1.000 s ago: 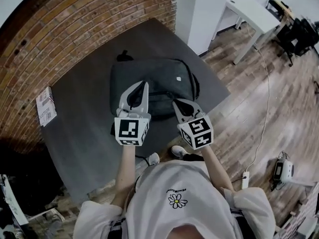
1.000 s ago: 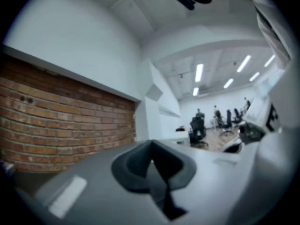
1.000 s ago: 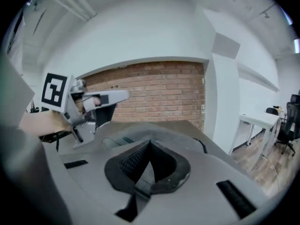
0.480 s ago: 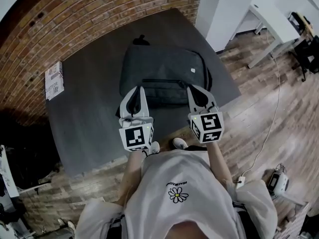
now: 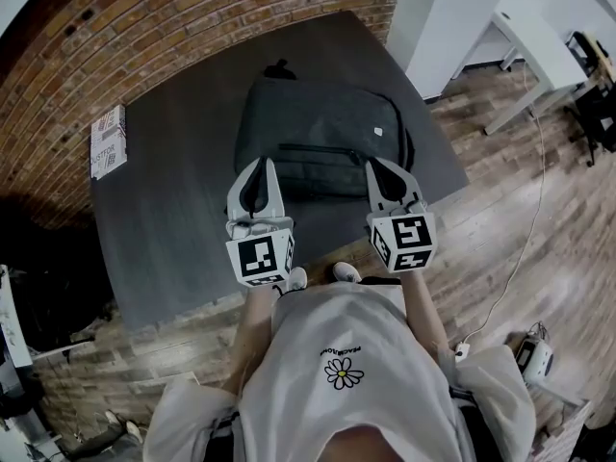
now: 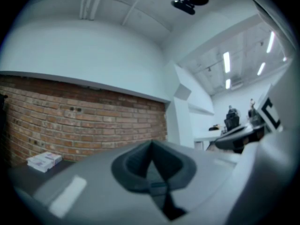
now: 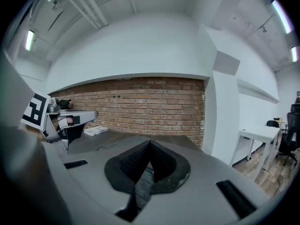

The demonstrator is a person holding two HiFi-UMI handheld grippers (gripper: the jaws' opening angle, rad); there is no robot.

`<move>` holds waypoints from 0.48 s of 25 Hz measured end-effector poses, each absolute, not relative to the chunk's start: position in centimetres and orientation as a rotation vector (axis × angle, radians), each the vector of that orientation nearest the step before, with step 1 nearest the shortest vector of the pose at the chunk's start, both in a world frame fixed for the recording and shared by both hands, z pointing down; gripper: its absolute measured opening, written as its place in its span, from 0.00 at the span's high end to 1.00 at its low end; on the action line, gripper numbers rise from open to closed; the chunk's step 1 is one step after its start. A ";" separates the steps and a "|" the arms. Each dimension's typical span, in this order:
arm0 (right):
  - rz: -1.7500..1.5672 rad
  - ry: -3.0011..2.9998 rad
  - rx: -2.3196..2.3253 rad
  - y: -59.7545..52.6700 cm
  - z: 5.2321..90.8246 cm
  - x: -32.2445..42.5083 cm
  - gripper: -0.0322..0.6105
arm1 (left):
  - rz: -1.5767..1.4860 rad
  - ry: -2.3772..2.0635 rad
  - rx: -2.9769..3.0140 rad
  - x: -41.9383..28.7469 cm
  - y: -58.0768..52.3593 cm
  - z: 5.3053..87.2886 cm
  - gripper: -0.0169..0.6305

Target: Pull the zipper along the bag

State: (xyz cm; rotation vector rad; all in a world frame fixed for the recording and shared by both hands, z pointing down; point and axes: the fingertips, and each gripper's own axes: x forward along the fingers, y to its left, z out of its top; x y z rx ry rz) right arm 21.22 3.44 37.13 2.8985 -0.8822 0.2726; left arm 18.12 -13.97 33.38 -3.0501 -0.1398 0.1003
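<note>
Over the table (image 5: 164, 219), beside the bag (image 5: 322, 128), the left hand-held gripper (image 5: 266, 165) and right hand-held gripper (image 5: 374, 163) are held closed, gripping nothing.

The person wears a white T-shirt (image 5: 385, 340) with short sleeves; a small daisy (image 5: 344, 375) is printed on the chest, with tiny dark letters just above the daisy. The left gripper (image 5: 265, 165) and the right gripper (image 5: 374, 164) are light grey, with long pointed jaws and dark pads inside; the end nearer the daisy is a white cube (image 5: 260, 259) with black square marks.
</note>
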 end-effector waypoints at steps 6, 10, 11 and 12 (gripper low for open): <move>0.264 -0.875 2.903 3.5 37.0 21.4 0.95 | 0.097 -0.129 -3.050 18.0 -14.3 33.3 0.97; 0.267 -0.867 2.903 3.6 36.9 21.5 0.95 | 0.091 -0.129 -3.051 18.1 -14.5 33.3 0.97; 0.267 -0.865 2.903 3.7 36.9 21.6 0.95 | 0.090 -0.130 -3.050 18.1 -14.5 33.3 0.97; 0.267 -0.863 2.903 3.7 36.9 21.6 0.95 | 0.089 -0.131 -3.050 18.2 -14.5 33.3 0.97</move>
